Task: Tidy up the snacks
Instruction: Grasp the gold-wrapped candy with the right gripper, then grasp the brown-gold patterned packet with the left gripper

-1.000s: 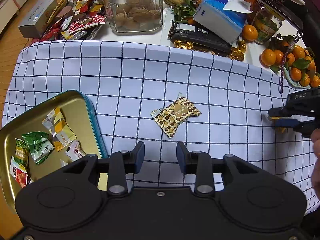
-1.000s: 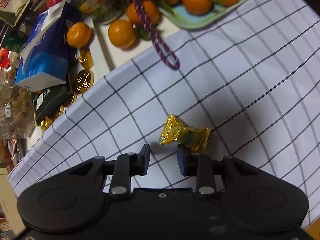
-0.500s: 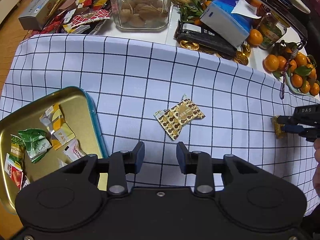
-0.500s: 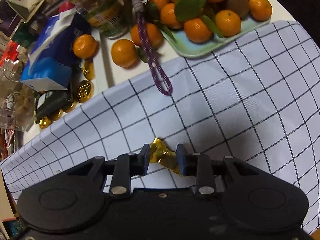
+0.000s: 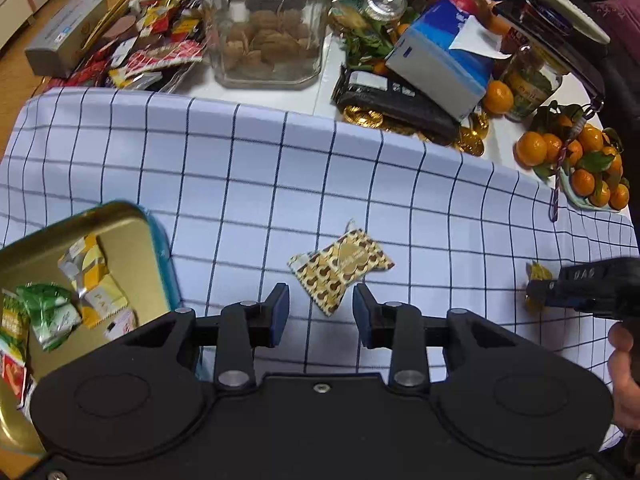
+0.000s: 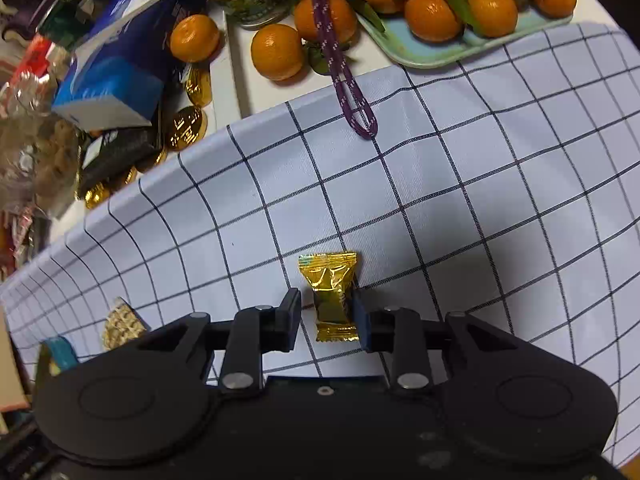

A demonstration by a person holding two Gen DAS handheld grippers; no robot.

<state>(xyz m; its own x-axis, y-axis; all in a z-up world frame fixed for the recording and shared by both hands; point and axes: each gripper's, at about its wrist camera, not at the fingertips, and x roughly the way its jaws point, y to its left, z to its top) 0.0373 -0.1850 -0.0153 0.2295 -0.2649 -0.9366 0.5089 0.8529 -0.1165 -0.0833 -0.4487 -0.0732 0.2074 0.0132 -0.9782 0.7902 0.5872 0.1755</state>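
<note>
Right wrist view, my right gripper [image 6: 327, 316] jaws just narrowing around gold candy [image 6: 331, 294], left gripper [image 5: 321, 312] gaping over patterned packet [image 5: 341, 265], oranges [image 6: 434, 12] crowding cloth's [image 6: 460, 200] far edge, tin [image 5: 124, 224] cut off.

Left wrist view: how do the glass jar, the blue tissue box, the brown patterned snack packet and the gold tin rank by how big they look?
1. glass jar
2. gold tin, cut off by the frame, so unsure
3. blue tissue box
4. brown patterned snack packet
</note>
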